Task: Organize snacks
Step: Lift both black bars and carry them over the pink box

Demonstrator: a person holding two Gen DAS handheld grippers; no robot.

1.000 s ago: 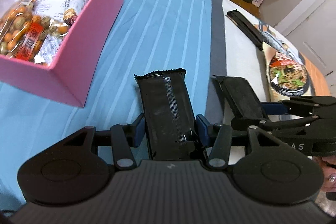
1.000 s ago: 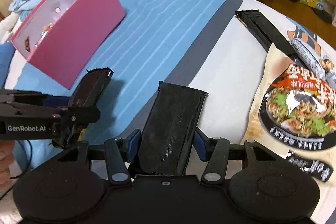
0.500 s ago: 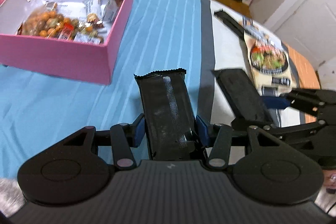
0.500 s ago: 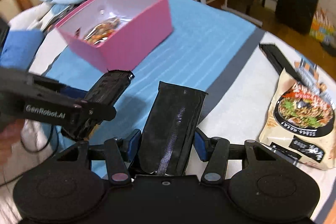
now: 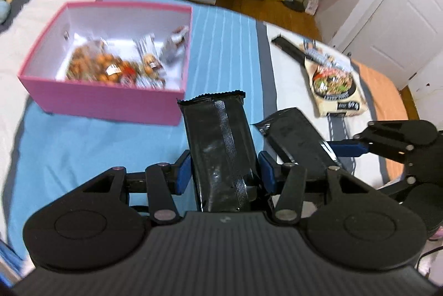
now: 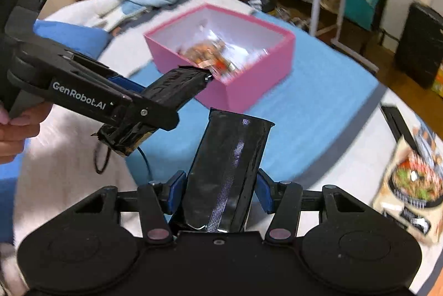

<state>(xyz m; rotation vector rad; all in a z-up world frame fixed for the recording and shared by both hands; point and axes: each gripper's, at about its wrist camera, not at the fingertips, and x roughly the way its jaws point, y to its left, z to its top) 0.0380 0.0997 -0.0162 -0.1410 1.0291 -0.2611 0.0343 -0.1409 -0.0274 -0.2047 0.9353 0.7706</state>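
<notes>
Left wrist view is showing the left gripper [image 5: 224, 171] clamping a black snack packet [image 5: 221, 146] above the blue-striped bed [image 5: 221, 46]. Right gripper [image 6: 218, 196] is gripping another black packet [image 6: 229, 171], facing the pink box [image 6: 260, 77].

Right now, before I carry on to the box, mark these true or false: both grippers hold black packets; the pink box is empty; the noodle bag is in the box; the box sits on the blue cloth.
1. Left gripper and right gripper each hold a black packet: true.
2. Pink box is empty: false, snacks lie inside.
3. Noodle bag is in the box: false, it lies outside.
4. Box sits on the blue cloth: true.
</notes>
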